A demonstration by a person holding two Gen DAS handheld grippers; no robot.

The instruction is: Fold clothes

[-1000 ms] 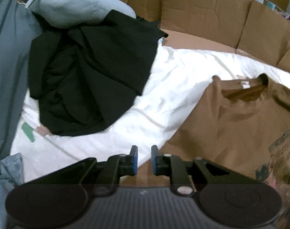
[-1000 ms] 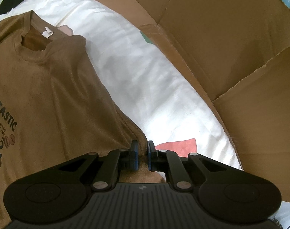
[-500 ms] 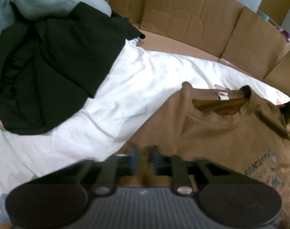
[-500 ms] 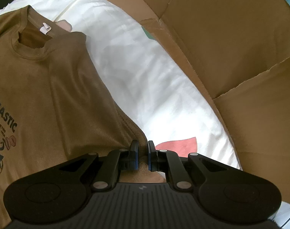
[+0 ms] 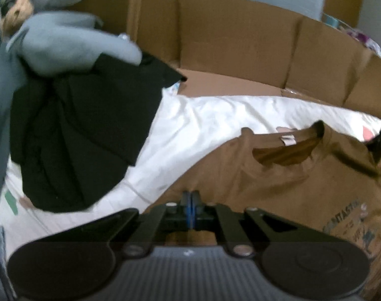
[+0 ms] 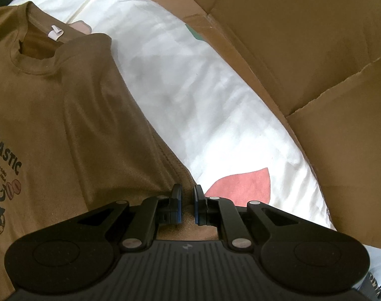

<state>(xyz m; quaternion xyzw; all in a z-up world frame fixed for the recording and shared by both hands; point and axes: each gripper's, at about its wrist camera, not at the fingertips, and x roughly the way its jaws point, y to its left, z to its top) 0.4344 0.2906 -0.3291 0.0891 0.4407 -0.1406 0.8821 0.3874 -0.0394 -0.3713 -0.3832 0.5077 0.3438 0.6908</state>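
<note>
- On the white bedsheet (image 5: 205, 125), ringed by cardboard walls (image 5: 240, 40), a brown T-shirt (image 6: 40, 115) lies spread face-up, collar toward the far cardboard, well apart from the black clothes pile (image 5: 85, 135) and the grey-blue garment (image 5: 65, 47) at the left.
- Change, left side: a second ago the left gripper (image 5: 191, 207) stood with its jaws apart at the shirt's left edge; now the blue pads meet, with brown cloth at their base. Whether fabric sits between the pads cannot be told for certain, though a pinch of the edge is my judgement.
- Change, right side: little. The right gripper (image 6: 186, 207) remains at the shirt's right edge beside the side seam, jaws narrow with a slim gap, brown cloth between and behind them.
- Meaning for the task: both sides of the shirt now appear held, which fits the start of a lengthwise fold or a lift to reposition.
- Shirt detail: torso mostly flat, soft ridges down the right side, right shoulder slightly rumpled.
- Print (image 6: 7, 175): dark lettering ending "NTASTIC", coffee beans beneath.
- Neck label (image 6: 55, 31): small, white, inside the collar.
</note>
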